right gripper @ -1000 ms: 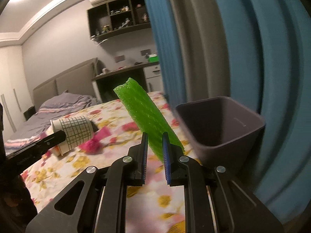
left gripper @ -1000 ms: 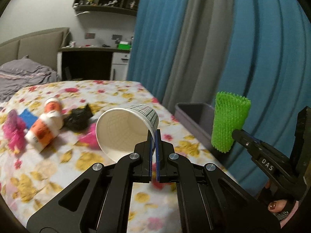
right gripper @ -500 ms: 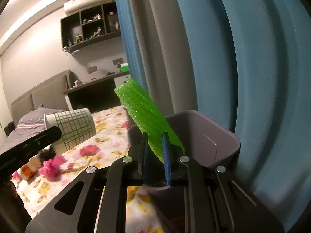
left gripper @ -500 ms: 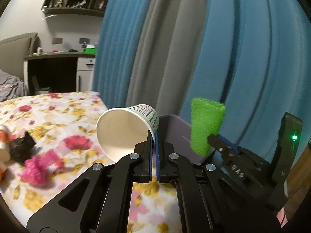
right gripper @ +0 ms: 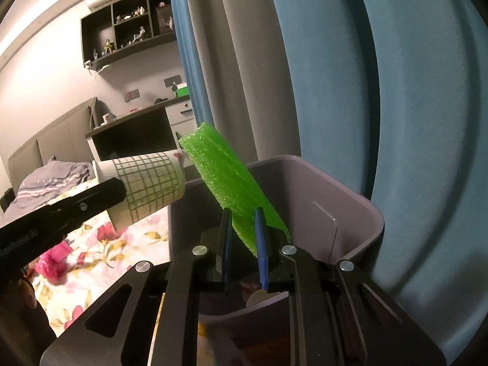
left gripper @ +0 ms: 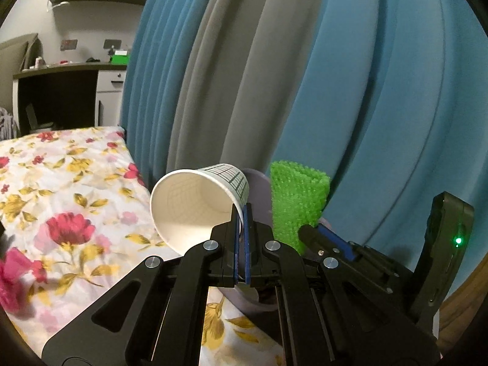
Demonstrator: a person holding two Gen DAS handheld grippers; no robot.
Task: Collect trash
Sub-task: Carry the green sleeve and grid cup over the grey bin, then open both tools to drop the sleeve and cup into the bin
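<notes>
My left gripper [left gripper: 242,213] is shut on the rim of a white paper cup [left gripper: 195,204] with a green grid print, held on its side at the near rim of the purple bin [left gripper: 257,189]. The cup also shows in the right wrist view [right gripper: 146,189]. My right gripper [right gripper: 242,213] is shut on a green foam strip [right gripper: 231,189] and holds it over the open purple bin [right gripper: 360,222]. The strip also shows in the left wrist view [left gripper: 297,198], just right of the cup.
The bin stands against blue and grey curtains [left gripper: 305,76] at the edge of a flowered bedsheet [left gripper: 61,183]. Pink crumpled trash [right gripper: 55,259] lies on the sheet. A desk and shelves [right gripper: 137,122] stand far behind.
Both grippers have moved right, from over the bed toward the bin. The cup and the green strip came along and now hang at the bin's opening.
</notes>
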